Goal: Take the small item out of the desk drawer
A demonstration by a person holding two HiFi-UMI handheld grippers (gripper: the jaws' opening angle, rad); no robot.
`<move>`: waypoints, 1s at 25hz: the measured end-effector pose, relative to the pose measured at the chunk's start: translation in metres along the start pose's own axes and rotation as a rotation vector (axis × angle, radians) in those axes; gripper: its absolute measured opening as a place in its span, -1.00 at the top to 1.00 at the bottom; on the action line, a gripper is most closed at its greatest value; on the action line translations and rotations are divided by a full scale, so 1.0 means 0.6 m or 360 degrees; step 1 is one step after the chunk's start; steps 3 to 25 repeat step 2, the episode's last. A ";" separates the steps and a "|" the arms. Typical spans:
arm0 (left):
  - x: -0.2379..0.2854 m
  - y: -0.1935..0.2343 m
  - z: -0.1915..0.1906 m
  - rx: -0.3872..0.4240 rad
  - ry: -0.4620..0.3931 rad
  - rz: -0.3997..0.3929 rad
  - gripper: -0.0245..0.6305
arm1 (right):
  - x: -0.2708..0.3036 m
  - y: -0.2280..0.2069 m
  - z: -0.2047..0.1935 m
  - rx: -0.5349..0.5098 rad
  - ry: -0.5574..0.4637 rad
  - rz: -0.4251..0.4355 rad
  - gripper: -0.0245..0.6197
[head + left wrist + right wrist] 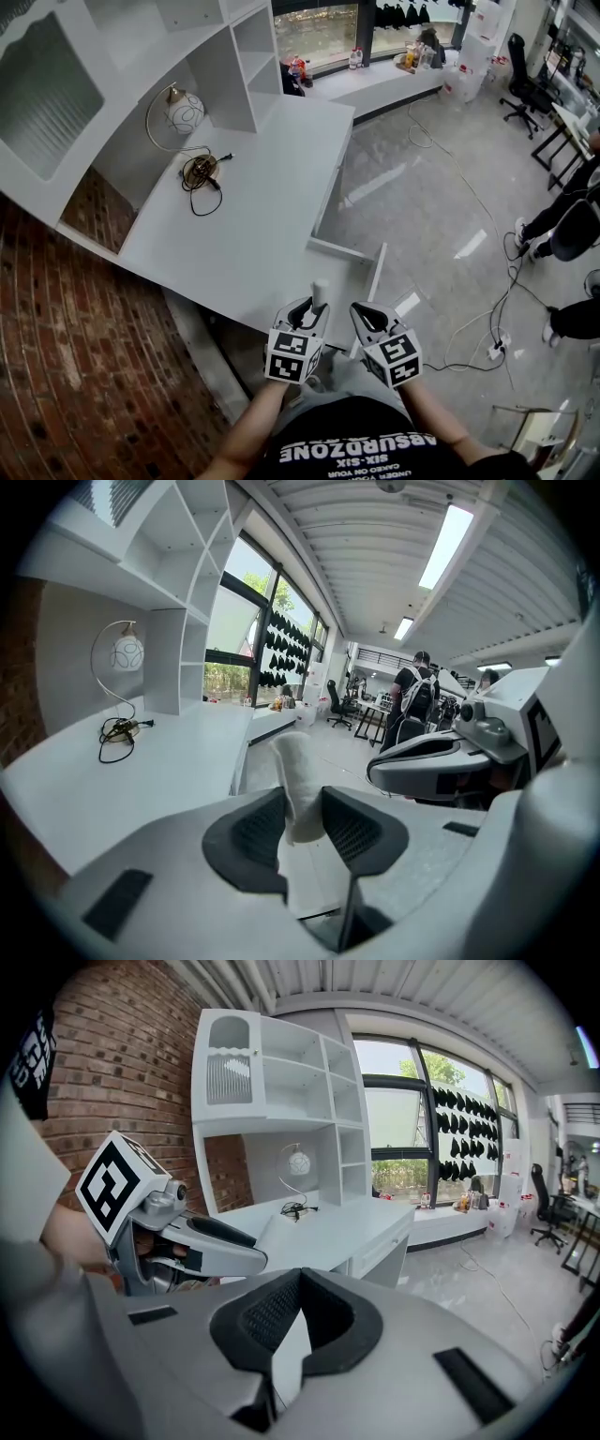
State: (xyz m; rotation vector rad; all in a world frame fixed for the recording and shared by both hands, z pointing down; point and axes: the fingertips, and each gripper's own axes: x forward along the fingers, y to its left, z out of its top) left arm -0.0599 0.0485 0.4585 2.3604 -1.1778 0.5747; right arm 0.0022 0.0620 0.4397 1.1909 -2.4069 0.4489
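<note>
My L gripper (302,808) was clamped on the small white item (295,766), held up by the near edge of the desk (253,216), next to the open drawer (342,249). R gripper (300,1279) was pinched shut, empty. Wide bare floor (422,197) lay right. My shirt (375,450) read ABSURDZONE.

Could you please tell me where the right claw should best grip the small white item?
Probably the free rounded end of the small white item, coming across from the side of the right claw. The left claw clamps its other end, so only that rounded end sticks out clear.
</note>
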 end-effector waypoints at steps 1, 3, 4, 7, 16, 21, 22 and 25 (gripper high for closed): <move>-0.001 -0.003 -0.001 0.0006 0.0002 -0.0004 0.54 | -0.002 0.001 -0.001 0.0002 0.0000 -0.0002 0.93; -0.002 -0.005 -0.002 0.0012 0.0003 -0.0008 0.54 | -0.004 0.001 -0.001 0.0003 0.0000 -0.0004 0.93; -0.002 -0.005 -0.002 0.0012 0.0003 -0.0008 0.54 | -0.004 0.001 -0.001 0.0003 0.0000 -0.0004 0.93; -0.002 -0.005 -0.002 0.0012 0.0003 -0.0008 0.54 | -0.004 0.001 -0.001 0.0003 0.0000 -0.0004 0.93; -0.002 -0.005 -0.002 0.0012 0.0003 -0.0008 0.54 | -0.004 0.001 -0.001 0.0003 0.0000 -0.0004 0.93; -0.002 -0.005 -0.002 0.0012 0.0003 -0.0008 0.54 | -0.004 0.001 -0.001 0.0003 0.0000 -0.0004 0.93; -0.002 -0.005 -0.002 0.0012 0.0003 -0.0008 0.54 | -0.004 0.001 -0.001 0.0003 0.0000 -0.0004 0.93; -0.002 -0.005 -0.002 0.0012 0.0003 -0.0008 0.54 | -0.004 0.001 -0.001 0.0003 0.0000 -0.0004 0.93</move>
